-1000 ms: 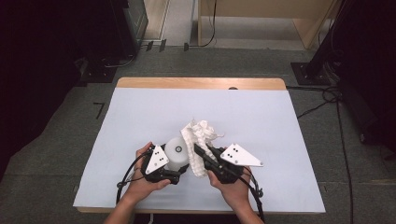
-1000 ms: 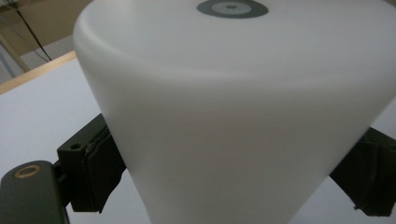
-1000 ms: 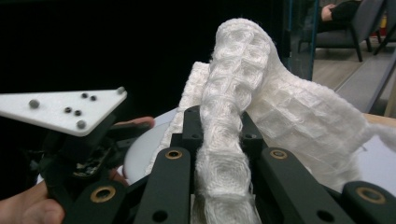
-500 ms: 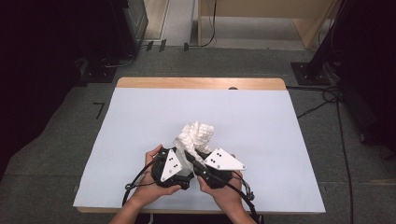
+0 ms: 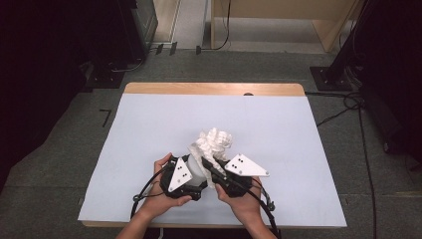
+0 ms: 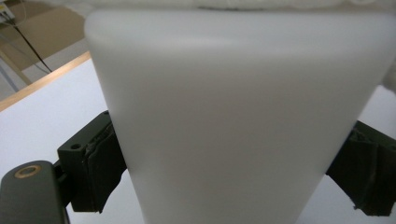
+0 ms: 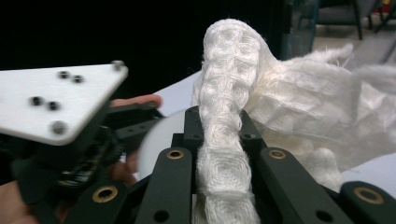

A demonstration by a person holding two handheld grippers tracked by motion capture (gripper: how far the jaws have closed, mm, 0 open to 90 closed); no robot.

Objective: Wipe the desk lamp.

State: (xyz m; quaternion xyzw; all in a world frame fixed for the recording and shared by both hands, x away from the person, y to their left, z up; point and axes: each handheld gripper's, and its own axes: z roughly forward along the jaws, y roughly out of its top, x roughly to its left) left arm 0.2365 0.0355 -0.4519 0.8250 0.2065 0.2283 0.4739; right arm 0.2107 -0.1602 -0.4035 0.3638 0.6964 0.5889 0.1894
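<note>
A white frosted plastic cup (image 5: 195,169) lies level near the table's front edge, and my left gripper (image 5: 191,175) is shut on its sides. In the left gripper view the cup (image 6: 233,116) stands between the two pads (image 6: 105,163), which press on its wall. A crumpled white woven cloth (image 5: 214,143) bunches at the cup's mouth. My right gripper (image 5: 211,167) is shut on a rolled strip of that cloth (image 7: 224,74), pinched between its black jaws just beside the cup's rim (image 7: 156,140).
The table (image 5: 149,124) is covered by a pale sheet, with a wooden edge (image 5: 214,88) at the far side. Beyond it on the floor lie cables (image 5: 348,107), dark equipment (image 5: 134,25) and a wooden frame (image 5: 278,22).
The two hands have drawn slightly closer together, and the cloth has bunched more tightly at the cup's mouth. Both grips have stayed the same.
</note>
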